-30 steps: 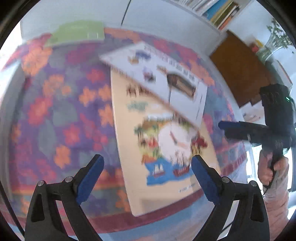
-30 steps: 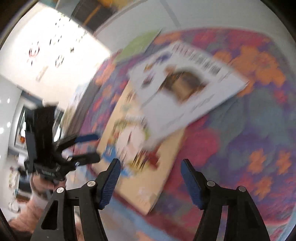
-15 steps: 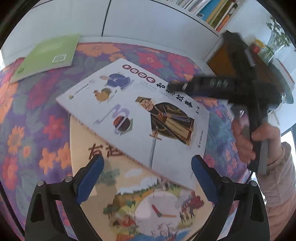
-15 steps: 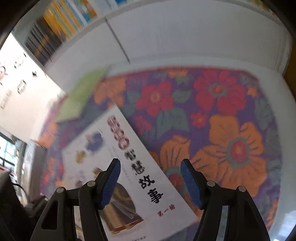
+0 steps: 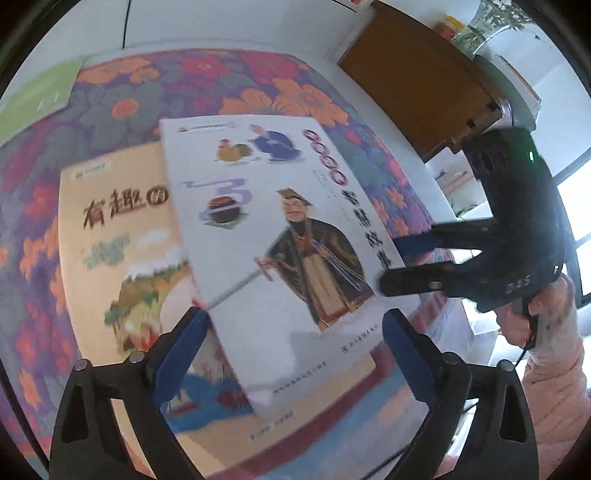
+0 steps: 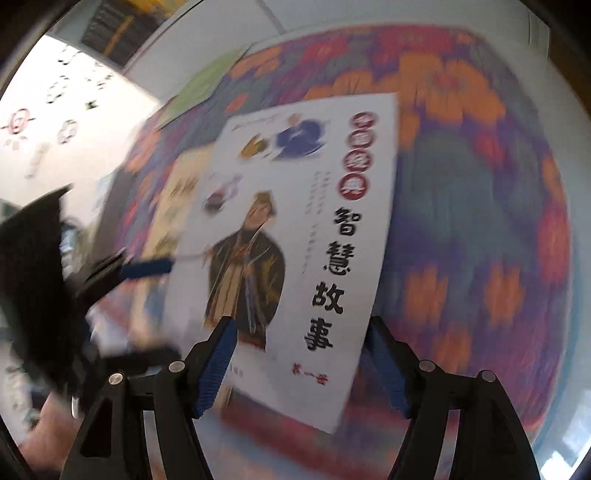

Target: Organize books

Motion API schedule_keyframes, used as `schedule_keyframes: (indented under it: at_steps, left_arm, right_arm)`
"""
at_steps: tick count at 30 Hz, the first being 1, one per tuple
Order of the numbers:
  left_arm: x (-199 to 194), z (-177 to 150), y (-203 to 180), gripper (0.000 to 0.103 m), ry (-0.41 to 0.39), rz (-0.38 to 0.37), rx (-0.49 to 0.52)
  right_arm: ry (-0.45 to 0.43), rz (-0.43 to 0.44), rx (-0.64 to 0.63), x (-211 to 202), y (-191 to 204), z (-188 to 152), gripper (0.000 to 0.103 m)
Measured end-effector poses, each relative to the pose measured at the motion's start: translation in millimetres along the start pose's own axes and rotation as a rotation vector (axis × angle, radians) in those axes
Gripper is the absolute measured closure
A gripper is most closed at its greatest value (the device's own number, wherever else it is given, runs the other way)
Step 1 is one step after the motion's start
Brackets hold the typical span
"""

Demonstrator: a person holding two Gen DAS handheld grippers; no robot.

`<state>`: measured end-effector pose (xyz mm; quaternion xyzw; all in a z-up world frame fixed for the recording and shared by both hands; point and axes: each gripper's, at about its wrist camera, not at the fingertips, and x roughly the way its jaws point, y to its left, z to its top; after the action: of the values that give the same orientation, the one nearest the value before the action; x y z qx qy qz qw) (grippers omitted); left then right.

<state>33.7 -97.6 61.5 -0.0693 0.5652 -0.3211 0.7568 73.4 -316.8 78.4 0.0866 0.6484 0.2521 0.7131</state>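
A white book [image 5: 280,236] with a robed figure on its cover lies askew on a larger tan picture book [image 5: 110,236] on the flowered tablecloth [image 5: 229,81]. My left gripper [image 5: 291,350] hovers over the white book's near edge; its jaws are closing, and the pads do not press on anything. My right gripper [image 5: 399,262], held by a hand [image 5: 524,321], sits at the book's right edge. In the right wrist view the white book [image 6: 295,240] fills the space ahead of the right gripper [image 6: 303,365], whose jaws are opening. The left gripper [image 6: 147,267] shows blurred at the left.
A green booklet [image 5: 33,99] lies at the far left corner of the cloth, also seen as a green booklet [image 6: 207,81]. A brown wooden cabinet [image 5: 417,74] and a plant [image 5: 491,18] stand beyond the table's right side. A white wall runs behind.
The left gripper has moved in over the two books, which now look larger and turned. The right gripper has swung from the far flowered cloth back down to the white book's right edge.
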Motion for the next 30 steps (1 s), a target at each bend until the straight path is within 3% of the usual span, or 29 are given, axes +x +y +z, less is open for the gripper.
schedule_keyframes:
  at_steps: [2, 5, 7, 9, 11, 14, 17, 18, 21, 24, 28, 30]
  left_arm:
    - [-1.5, 7.0, 12.5, 0.022, 0.009, -0.040, -0.067]
    - [-1.8, 19.1, 35.8, 0.044, 0.008, -0.089, -0.170]
    - [-0.3, 26.6, 48.0, 0.050, 0.001, -0.120, -0.211]
    - [-0.4, 29.5, 57.0, 0.062, -0.012, -0.106, -0.235]
    - [-0.7, 32.3, 60.3, 0.065, -0.027, -0.090, -0.242]
    - [-1.1, 37.9, 54.8, 0.073, -0.046, 0.008, -0.206]
    - [-0.7, 41.8, 40.8, 0.073, -0.064, 0.141, -0.128]
    - [2.7, 43.4, 31.7, 0.073, -0.070, 0.219, -0.084]
    - [11.9, 46.9, 13.9, 0.067, -0.083, 0.334, -0.023]
    - [9.8, 46.0, 14.1, 0.068, -0.090, 0.349, -0.018]
    - [-1.1, 41.9, 15.1, 0.068, -0.096, 0.280, -0.036]
    - [-4.4, 42.8, 10.1, 0.068, -0.107, 0.287, -0.023]
  right_arm:
    - [-0.021, 0.073, 0.045, -7.9, -18.9, -8.7, 0.039]
    - [-0.058, 0.217, 0.143, -7.1, -50.2, 2.1, 0.041]
    - [-0.078, 0.270, 0.160, -5.6, -60.4, 12.7, 0.043]
    - [-0.093, 0.280, 0.155, -5.5, -65.8, 25.1, 0.047]
    - [-0.103, 0.253, 0.138, -7.4, -67.1, 32.4, 0.055]
    - [-0.118, 0.172, 0.126, -9.6, -65.8, 29.5, 0.082]
    - [-0.139, 0.186, 0.156, -5.0, -71.6, 22.9, 0.084]
    - [-0.147, 0.176, 0.151, -3.4, -71.1, 21.1, 0.084]
    - [-0.188, 0.064, 0.064, -3.4, -49.6, 17.9, 0.083]
    - [-0.225, -0.005, 0.013, -7.4, -32.8, 18.1, 0.082]
    - [-0.280, 0.016, -0.040, -21.4, -18.8, 14.0, 0.082]
    - [-0.295, 0.045, -0.064, -29.9, -11.8, 14.2, 0.082]
